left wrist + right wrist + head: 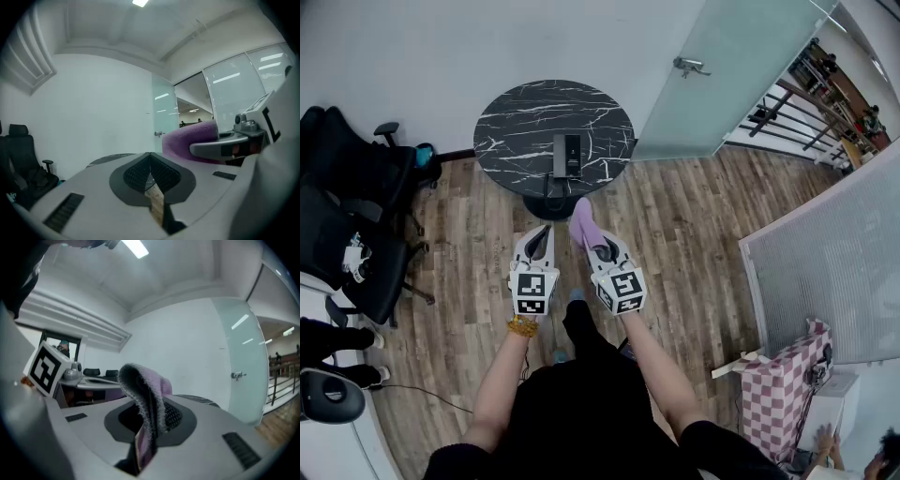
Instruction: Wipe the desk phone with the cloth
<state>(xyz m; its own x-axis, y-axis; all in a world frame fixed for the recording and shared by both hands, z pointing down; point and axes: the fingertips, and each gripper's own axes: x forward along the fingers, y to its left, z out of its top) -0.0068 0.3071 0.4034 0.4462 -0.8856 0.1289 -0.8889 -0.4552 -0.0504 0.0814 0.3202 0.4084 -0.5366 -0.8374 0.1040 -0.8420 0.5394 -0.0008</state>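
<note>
Cloth [140, 390], purple and nubbly, is clamped in my right claw [146, 427], doubled over the jaw tips so that a thick fold stands forward of them. In the head view it pokes out ahead of that claw toward the table. My left claw [151, 177] is clenched on nothing, its ribbed pads meeting at the tips with only floor showing through the slit below. It hangs just beside the right one, both over the wooden floor [675, 216] and well short of the desk phone [569, 155]. The phone lies near the front rim of the round black marble surface [511, 127], and what looks like its cord [547, 187] drops over that edge. I judge that wiping has not begun and the step in hand is the approach. To do it well I would lead with the padded fold, lay it flat on the phone's top and stroke along its length with light pressure. The empty left claw could steady the body, since a phone so close to the rim might slide off. Open floor lies straight ahead. Black office chairs [352, 206] crowd the left, and a frosted glass door [722, 66] stands to the right beyond the surface.
</note>
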